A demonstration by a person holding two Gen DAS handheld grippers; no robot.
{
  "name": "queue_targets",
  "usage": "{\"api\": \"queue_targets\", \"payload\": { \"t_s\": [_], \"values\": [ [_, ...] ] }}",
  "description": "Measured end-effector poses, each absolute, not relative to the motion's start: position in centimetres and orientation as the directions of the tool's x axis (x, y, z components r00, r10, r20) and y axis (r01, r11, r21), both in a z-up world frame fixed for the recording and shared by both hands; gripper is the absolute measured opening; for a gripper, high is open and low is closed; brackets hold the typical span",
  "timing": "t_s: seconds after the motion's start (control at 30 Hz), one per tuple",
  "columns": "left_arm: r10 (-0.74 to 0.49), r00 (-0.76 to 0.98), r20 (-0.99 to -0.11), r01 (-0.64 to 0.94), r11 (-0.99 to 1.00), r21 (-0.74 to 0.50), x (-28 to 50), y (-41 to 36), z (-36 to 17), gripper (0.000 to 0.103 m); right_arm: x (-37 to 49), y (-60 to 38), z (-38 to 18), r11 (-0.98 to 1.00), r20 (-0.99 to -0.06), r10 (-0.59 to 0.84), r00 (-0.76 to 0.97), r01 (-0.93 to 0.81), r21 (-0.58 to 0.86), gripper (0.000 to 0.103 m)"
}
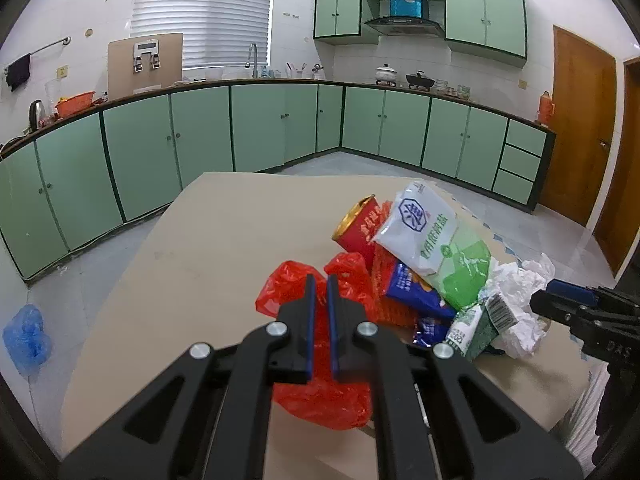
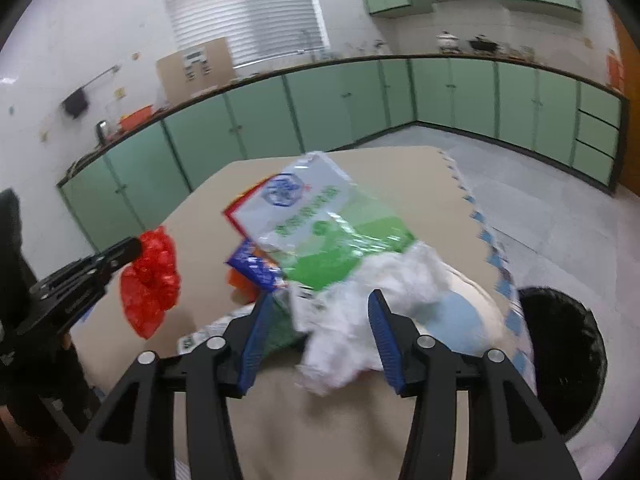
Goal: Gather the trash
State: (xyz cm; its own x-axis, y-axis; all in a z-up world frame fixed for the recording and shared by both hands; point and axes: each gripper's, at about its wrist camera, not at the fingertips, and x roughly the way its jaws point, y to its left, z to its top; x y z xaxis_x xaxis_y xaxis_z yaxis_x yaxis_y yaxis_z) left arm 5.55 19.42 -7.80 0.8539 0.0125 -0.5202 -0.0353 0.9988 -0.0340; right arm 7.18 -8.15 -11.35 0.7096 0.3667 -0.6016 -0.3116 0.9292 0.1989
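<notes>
While your left gripper (image 1: 321,280) sits pinched tight on the red plastic bag (image 1: 320,396), that thin, crinkled, glossy film bunches up on both sides of its blue pads and sags in a loose lump onto the desk (image 1: 208,240), just left of the trash pile.

Take the salt packet (image 1: 436,240) as your landmark: it is a smooth, shiny white-and-green pouch, lying tilted on top of the pile. Leaning against its left side is a red cylindrical can (image 1: 358,226) with a gold rim, tipped over. Under its lower edge lies a glossy blue snack wrapper (image 1: 416,292), and below that a small green-and-white carton (image 1: 476,324) with a barcode. To the packet's right you have crumpled white tissue (image 1: 520,300), soft and wrinkled.

Your right gripper (image 2: 320,308) stands about half open, with no pad pressing on anything. The tissue (image 2: 360,320) lies between its blue pads, just in front of the packet (image 2: 320,224); that view is blurred, so whether a pad grazes the paper cannot be told.

Right of the packet, past the desk's edge, a round black bin (image 2: 568,360) stands on the floor.
</notes>
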Motion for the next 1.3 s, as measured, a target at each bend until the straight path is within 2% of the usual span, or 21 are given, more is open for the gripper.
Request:
{"api": "queue_targets", "payload": {
  "t_s": [0.07, 0.27, 0.57, 0.67, 0.73, 0.8, 0.9, 1.3],
  "values": [
    [0.008, 0.853, -0.522, -0.029, 0.999, -0.032, 5.7, 19.0, -7.8, 0.004, 7.8, -8.8, -12.2, 0.943, -0.633, 0.330, 0.700, -0.272, 0.190, 0.049],
    [0.002, 0.848, -0.530, -0.020, 0.999, -0.029, 6.0, 18.1, -8.1, 0.004, 8.3, -8.4, -12.7, 0.942, -0.635, 0.332, 0.698, -0.286, 0.177, 0.049],
    [-0.001, 0.848, -0.530, -0.014, 1.000, -0.025, 5.8, 17.7, -8.2, 0.004, 7.2, -7.5, -13.1, 0.935, -0.660, 0.342, 0.669, -0.310, 0.171, 0.033],
    [-0.002, 0.846, -0.533, -0.012, 1.000, -0.023, 5.8, 17.8, -8.3, 0.004, 7.5, -7.3, -14.0, 0.934, -0.680, 0.345, 0.647, -0.307, 0.181, 0.031],
    [-0.001, 0.844, -0.536, -0.013, 1.000, -0.024, 5.8, 17.8, -8.3, 0.004, 7.9, -7.2, -14.8, 0.935, -0.697, 0.342, 0.630, -0.306, 0.182, 0.026],
    [-0.001, 0.843, -0.537, -0.014, 1.000, -0.025, 5.9, 18.0, -8.3, 0.004, 8.4, -7.2, -15.6, 0.932, -0.718, 0.349, 0.602, -0.302, 0.200, 0.009],
    [0.002, 0.844, -0.536, -0.017, 1.000, -0.022, 5.9, 18.0, -8.3, 0.004, 8.2, -7.5, -15.2, 0.920, -0.699, 0.381, 0.605, -0.318, 0.227, 0.001],
    [-0.015, 0.880, -0.474, -0.003, 0.999, -0.037, 5.7, 17.9, -5.5, 0.004, 6.9, -7.9, -8.3, 0.893, -0.545, 0.447, 0.709, -0.390, 0.226, 0.001]
  ]
}}
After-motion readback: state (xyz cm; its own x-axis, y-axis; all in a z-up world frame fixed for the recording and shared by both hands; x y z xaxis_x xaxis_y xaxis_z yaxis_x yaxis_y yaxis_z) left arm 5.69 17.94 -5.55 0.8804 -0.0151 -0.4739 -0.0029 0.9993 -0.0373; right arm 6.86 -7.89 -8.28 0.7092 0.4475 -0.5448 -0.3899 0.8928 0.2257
